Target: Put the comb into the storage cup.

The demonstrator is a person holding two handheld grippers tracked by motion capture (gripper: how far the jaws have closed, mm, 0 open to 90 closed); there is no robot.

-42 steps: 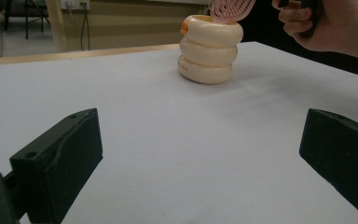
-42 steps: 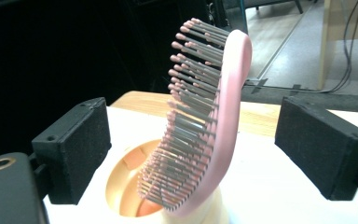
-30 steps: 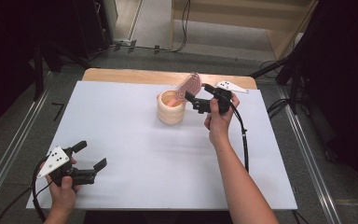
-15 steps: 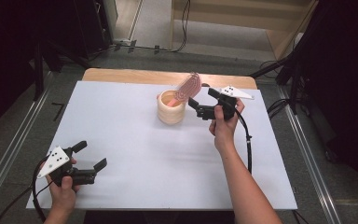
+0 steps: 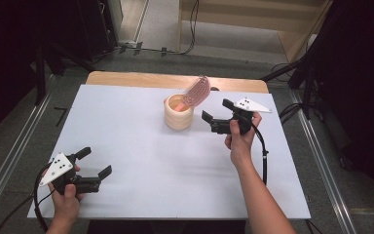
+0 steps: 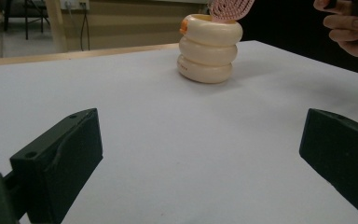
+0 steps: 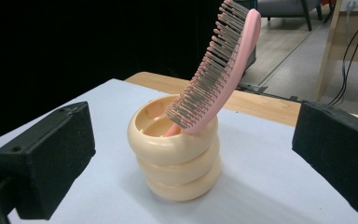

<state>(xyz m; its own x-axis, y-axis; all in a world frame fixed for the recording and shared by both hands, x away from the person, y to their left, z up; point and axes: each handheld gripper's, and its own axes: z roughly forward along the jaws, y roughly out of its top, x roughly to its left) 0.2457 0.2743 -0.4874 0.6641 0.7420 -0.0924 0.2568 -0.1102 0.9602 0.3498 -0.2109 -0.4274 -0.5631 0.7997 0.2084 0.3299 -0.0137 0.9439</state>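
A cream ribbed holder [image 5: 178,113] stands upright on the white table [image 5: 141,146], toward its far edge. A pink hairbrush [image 5: 197,90] sits handle-down inside the holder, its bristled head leaning out over the rim toward the right gripper's side.

The right gripper [image 5: 216,117] hangs just beside the holder, at about the height of its rim, with its jaws spread wide and nothing between them. In the right gripper view the holder [image 7: 177,154] and the hairbrush [image 7: 219,60] stand ahead of the two black jaws, in the gap between them but beyond their tips, untouched. The right hand [image 5: 241,134] grips the tool from behind.

The left gripper [image 5: 96,163] is well apart from the holder, near the table's front corner, held by the left hand [image 5: 67,192]. Its jaws are also spread wide and hold nothing. In the left gripper view the holder [image 6: 209,49] stands far ahead over bare table.
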